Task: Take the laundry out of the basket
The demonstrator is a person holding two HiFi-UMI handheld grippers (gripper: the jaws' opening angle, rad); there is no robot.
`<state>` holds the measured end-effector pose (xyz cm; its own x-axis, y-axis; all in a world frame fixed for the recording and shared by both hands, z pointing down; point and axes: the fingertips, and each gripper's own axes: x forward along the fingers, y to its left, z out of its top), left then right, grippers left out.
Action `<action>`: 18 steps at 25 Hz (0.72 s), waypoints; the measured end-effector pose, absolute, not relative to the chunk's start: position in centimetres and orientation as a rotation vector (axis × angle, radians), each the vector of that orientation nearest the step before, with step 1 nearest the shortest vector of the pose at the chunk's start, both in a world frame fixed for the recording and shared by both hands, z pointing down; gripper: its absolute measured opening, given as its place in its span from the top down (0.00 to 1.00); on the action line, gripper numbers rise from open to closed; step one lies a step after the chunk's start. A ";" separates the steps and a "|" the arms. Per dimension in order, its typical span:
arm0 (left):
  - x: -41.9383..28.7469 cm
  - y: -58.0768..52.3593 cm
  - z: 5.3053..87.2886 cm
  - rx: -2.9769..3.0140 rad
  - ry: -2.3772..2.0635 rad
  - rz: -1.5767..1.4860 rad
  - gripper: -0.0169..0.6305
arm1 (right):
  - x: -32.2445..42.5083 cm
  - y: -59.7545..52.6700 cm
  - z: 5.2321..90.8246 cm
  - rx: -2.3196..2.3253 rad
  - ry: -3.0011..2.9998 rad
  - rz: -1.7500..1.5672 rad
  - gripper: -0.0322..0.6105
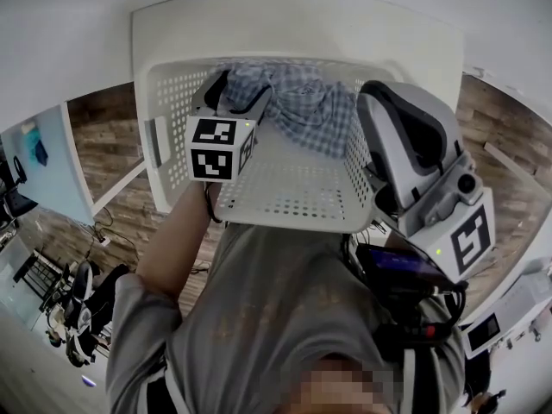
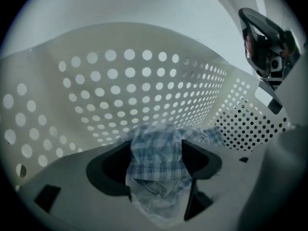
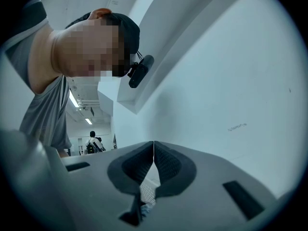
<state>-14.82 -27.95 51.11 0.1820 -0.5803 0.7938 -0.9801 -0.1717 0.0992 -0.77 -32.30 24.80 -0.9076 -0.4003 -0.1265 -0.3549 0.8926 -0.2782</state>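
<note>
Step in hand: reach to grasp. Left claw [image 2: 156, 153], jaws wide apart, straddles checked laundry [image 1: 310, 102] at basket's [image 1: 172, 119] far wall. Right claw [image 3: 153, 153] closed, empty, beside basket. Next, likely: pinch cloth, lift.

A white plastic laundry basket [image 1: 172, 119], rectangular and open-topped, has walls and floor pierced with rows of round holes. One piece of laundry [image 1: 304, 103] lies inside: a blue-and-white checked cloth, crumpled into a loose heap. From the head view, the heap sits at the basket's 12 to 1 o'clock end, against the far wall and reaching the right wall. The perforated floor shows toward 6 o'clock. The near fold of the cloth lies between the wide-apart fingers [image 2: 113, 165] of the left gripper [image 2: 156, 146].
</note>
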 end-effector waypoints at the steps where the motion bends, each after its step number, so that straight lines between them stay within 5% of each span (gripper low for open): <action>1: -14.9 -28.0 51.3 1.835 -1.465 0.831 0.45 | -0.5 -32.3 24.7 -0.585 2.874 -0.372 0.94; 6: -14.9 -28.1 51.5 1.843 -1.459 0.856 0.54 | -0.1 -32.1 24.2 -0.596 2.855 -0.362 0.94; 12: -15.0 -28.5 50.0 1.882 -1.515 0.883 0.85 | 1.4 -30.8 22.7 -0.629 2.842 -0.275 0.94; 18: -15.4 -28.6 48.2 1.895 -1.573 0.854 0.89 | 3.5 -28.6 21.1 -0.662 2.820 -0.225 0.94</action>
<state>-15.43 -28.62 48.20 0.1228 -0.6493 0.7506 -0.9831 -0.1831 0.0025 3.49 -28.60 21.05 -0.8698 -0.4543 -0.1927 -0.4179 0.8858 -0.2020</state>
